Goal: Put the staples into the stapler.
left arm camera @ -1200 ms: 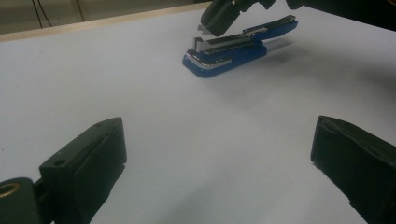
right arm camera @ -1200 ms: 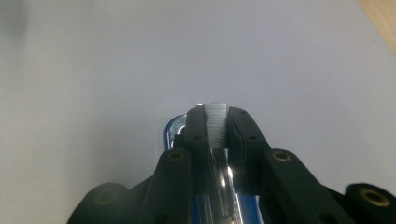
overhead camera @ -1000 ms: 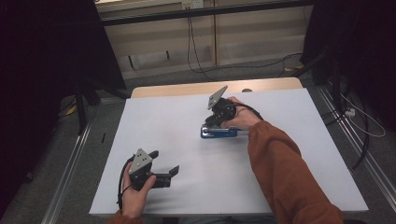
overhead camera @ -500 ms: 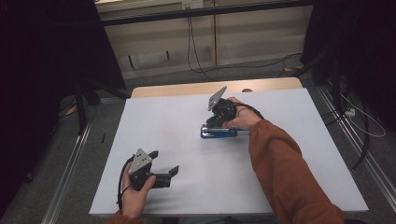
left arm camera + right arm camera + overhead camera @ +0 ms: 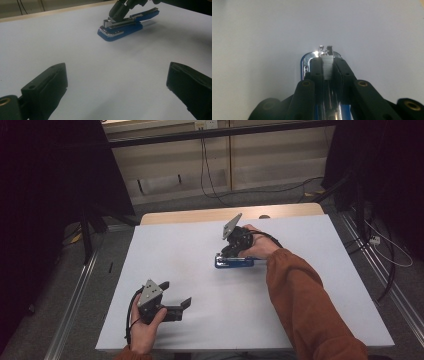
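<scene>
- Gripping a strip of staples (image 5: 327, 68) between near-closed jaws: right gripper (image 5: 235, 251), tilted down over the blue stapler (image 5: 234, 262).
- Blue stapler: flat on white table sheet (image 5: 300, 285), mid-table.
- Left gripper (image 5: 176, 309): jaws wide apart, holding nothing, near the front edge.

The stapler (image 5: 125, 26) looks glossy blue plastic with shiny chrome metal. The grippers' jaws are matt black plastic. The table (image 5: 175, 265) top is smooth, matt white, edged in pale wood.
</scene>
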Demonstrator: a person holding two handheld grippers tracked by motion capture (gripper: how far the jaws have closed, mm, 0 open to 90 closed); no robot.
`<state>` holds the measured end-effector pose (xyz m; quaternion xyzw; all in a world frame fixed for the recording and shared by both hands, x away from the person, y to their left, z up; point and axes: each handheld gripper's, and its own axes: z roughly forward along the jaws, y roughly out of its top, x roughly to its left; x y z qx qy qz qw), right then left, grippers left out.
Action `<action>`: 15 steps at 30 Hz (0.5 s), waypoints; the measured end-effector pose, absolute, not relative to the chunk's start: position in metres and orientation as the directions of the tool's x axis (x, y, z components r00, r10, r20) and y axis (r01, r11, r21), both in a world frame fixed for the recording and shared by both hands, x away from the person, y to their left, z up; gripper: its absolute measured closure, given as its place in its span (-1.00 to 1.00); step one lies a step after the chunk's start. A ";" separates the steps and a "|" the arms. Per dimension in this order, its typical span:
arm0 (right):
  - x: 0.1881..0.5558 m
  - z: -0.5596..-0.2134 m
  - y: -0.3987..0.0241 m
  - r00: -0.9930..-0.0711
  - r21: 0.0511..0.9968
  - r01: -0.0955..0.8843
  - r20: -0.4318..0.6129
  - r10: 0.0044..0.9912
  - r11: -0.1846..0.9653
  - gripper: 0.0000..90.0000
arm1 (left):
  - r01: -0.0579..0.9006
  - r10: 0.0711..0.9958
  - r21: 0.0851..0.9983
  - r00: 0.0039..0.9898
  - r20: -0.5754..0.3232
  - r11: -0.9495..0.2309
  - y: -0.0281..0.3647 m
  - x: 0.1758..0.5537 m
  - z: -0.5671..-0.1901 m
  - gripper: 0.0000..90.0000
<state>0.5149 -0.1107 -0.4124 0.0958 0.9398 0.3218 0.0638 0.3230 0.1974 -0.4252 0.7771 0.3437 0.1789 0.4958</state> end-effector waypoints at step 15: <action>0.516 -0.414 -0.109 -0.976 0.614 0.127 -0.062 0.208 0.779 0.76 | 0.357 0.712 0.893 0.700 -0.062 -0.273 0.197 0.323 -0.425 -0.92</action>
